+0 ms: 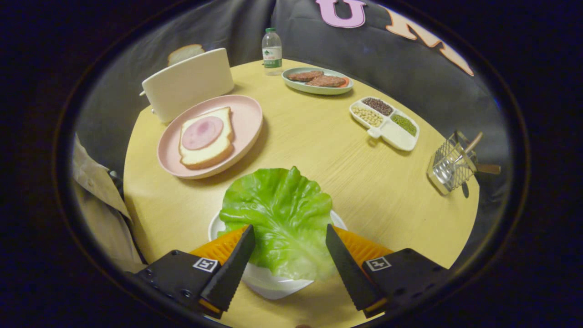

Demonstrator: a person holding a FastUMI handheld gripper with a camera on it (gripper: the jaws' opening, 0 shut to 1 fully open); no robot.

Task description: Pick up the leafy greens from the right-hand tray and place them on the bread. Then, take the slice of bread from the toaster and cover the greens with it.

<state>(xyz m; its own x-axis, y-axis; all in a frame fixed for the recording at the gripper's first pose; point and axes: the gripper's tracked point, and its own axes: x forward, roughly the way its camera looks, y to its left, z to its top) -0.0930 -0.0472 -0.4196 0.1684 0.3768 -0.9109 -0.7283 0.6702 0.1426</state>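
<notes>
A green lettuce leaf (278,209) lies on a small white plate (268,284) near the table's front edge. My gripper (288,232) hangs just over it, open, one black finger on each side of the leaf's near half and neither pressing on it. Beyond the fingers to the left, a pink plate (248,123) holds a slice of bread (207,152) topped with a round of pink ham (202,132). Behind that plate stands a white toaster (189,84) with a bread slice (184,52) sticking out of its top.
Far across the round wooden table (319,150) stand a water bottle (272,51) and a green plate of meat patties (317,80). A divided tray of beans (385,123) and a wire utensil basket (451,164) sit to the right. A beige sleeve (98,191) shows at the left.
</notes>
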